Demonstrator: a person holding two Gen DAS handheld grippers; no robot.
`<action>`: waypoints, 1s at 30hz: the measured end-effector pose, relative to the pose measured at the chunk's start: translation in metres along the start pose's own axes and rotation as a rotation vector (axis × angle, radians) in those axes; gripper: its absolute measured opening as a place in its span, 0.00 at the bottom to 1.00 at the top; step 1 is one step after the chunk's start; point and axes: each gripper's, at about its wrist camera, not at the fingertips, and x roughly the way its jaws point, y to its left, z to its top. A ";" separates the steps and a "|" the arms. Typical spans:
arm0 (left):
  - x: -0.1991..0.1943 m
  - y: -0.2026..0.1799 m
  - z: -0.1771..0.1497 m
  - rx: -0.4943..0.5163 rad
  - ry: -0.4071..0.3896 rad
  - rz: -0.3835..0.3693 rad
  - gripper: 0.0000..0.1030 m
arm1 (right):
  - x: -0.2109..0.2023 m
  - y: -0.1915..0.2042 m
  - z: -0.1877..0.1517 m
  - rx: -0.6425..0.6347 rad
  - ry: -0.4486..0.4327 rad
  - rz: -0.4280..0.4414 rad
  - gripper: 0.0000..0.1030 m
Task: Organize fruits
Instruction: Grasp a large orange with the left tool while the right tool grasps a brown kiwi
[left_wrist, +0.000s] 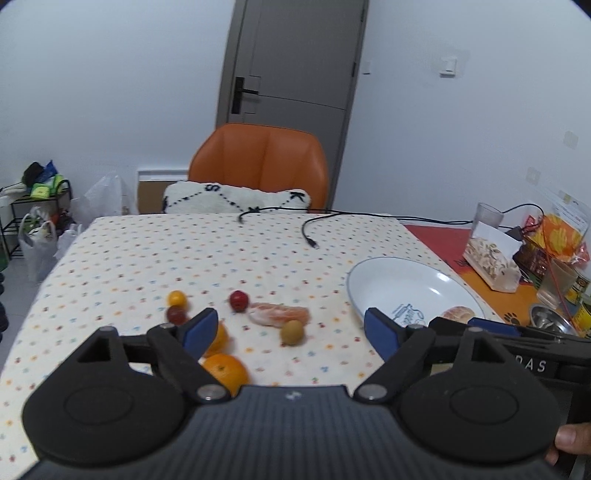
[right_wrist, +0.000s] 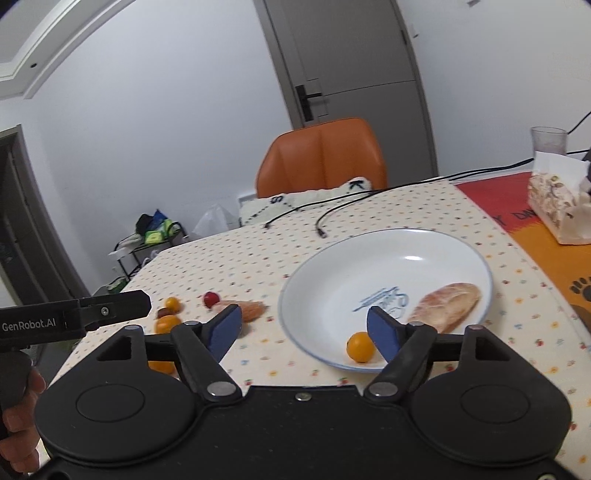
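Now both grippers, left gripper (left_wrist: 291, 328) and right gripper (right_wrist: 304, 330), stood open, empty. 2 fruits lay in the plate (right_wrist: 332, 266); the rest near the table's (left_wrist: 147, 251) left edge. Next, likely the green fruit (left_wrist: 292, 332).

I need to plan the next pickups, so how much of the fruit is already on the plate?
Done: a yellow tomato and a peeled citrus piece lie in the white plate. In hand: nothing; the left gripper and right gripper are both open and empty. Left on the tablecloth: a peeled segment, a green fruit, small red and yellow tomatoes, and two oranges.
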 end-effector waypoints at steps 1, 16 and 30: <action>-0.003 0.002 -0.001 -0.001 -0.002 0.006 0.83 | 0.000 0.002 0.000 -0.003 0.002 0.008 0.76; -0.019 0.034 -0.025 -0.063 0.006 0.064 0.83 | 0.002 0.033 -0.011 -0.048 0.033 0.114 1.00; 0.001 0.051 -0.042 -0.091 0.032 0.071 0.79 | 0.021 0.045 -0.022 -0.074 0.090 0.123 0.96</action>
